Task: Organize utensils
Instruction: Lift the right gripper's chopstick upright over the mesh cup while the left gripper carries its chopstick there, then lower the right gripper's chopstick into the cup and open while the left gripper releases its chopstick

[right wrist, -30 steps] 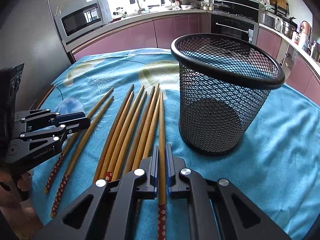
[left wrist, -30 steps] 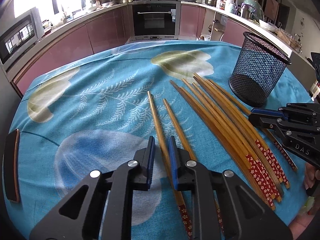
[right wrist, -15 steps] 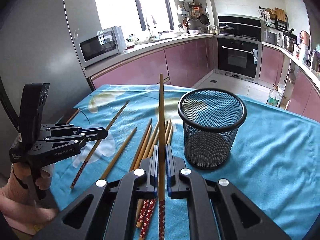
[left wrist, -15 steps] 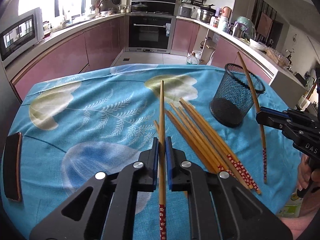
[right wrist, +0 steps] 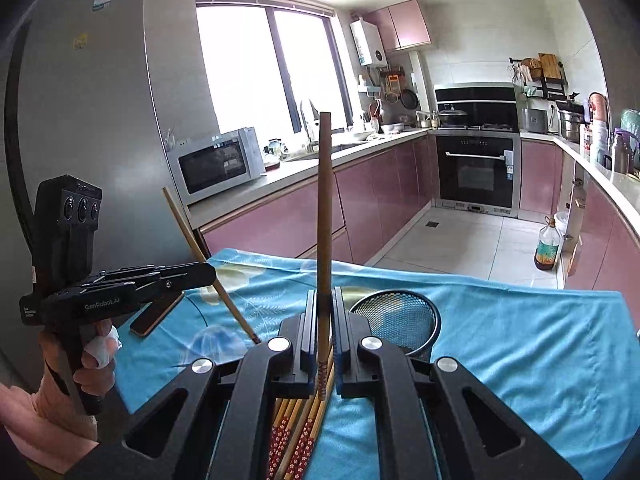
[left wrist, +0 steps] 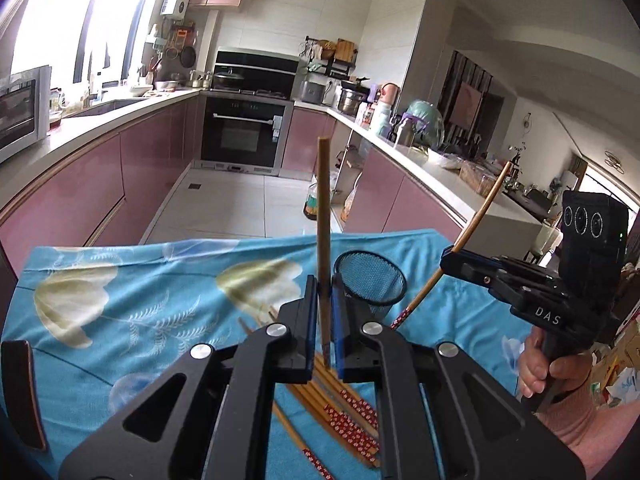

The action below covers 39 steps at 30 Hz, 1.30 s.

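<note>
Left gripper (left wrist: 322,300) pinching one wooden chopstick (left wrist: 323,216), held upright through the centre of the left wrist frame. Right gripper (right wrist: 322,312) clamped likewise on a second chopstick (right wrist: 325,208), rising through the centre of its own frame — patterned red end down between the pads. Black mesh cup (left wrist: 370,280) just right of centre, standing on the blue floral tablecloth (left wrist: 132,292). Remaining chopsticks (left wrist: 340,412) bundled flat on the cloth at lower centre, red ends toward the bottom edge. Dark flat object (left wrist: 22,392) at the lower left edge, also on the cloth.
</note>
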Available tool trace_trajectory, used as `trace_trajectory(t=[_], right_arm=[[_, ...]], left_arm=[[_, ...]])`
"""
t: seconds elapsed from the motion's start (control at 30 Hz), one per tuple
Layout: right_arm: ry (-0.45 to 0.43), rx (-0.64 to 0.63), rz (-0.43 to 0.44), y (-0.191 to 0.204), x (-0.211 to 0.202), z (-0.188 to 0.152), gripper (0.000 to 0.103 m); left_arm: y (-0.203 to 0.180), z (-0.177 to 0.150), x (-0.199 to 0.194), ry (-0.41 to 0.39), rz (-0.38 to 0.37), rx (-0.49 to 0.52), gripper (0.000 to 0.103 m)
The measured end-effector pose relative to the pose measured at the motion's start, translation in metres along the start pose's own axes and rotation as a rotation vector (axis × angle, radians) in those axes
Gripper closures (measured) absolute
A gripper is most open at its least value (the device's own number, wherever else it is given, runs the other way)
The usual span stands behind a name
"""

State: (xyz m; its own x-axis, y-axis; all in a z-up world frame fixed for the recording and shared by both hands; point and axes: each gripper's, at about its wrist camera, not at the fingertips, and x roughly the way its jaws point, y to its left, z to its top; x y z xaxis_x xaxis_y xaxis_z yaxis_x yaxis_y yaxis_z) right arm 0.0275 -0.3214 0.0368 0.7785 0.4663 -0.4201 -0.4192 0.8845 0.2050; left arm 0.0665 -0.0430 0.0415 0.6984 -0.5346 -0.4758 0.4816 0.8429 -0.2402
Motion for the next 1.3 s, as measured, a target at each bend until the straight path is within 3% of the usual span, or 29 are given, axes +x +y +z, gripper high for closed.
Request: trace_trajectory(t=[0.37, 0.7, 1.3], right_arm=[[-0.082, -0.033, -0.033, -0.013, -0.017, 0.032, 0.097], [-0.090, -0.039, -0.079, -0.027, -0.006, 0.042, 0.097], [0.185, 0.022, -0.099, -0.055, 0.067, 0.013, 0.097]], left_arm=[[-0.033, 0.058, 0.006, -0.098, -0.071, 0.027, 0.096], [-0.054, 0.088, 0.022, -0.138, -0.092, 0.053, 0.096], [-0.039, 0.042, 0.125, 0.108, -0.044, 0.071, 0.096]])
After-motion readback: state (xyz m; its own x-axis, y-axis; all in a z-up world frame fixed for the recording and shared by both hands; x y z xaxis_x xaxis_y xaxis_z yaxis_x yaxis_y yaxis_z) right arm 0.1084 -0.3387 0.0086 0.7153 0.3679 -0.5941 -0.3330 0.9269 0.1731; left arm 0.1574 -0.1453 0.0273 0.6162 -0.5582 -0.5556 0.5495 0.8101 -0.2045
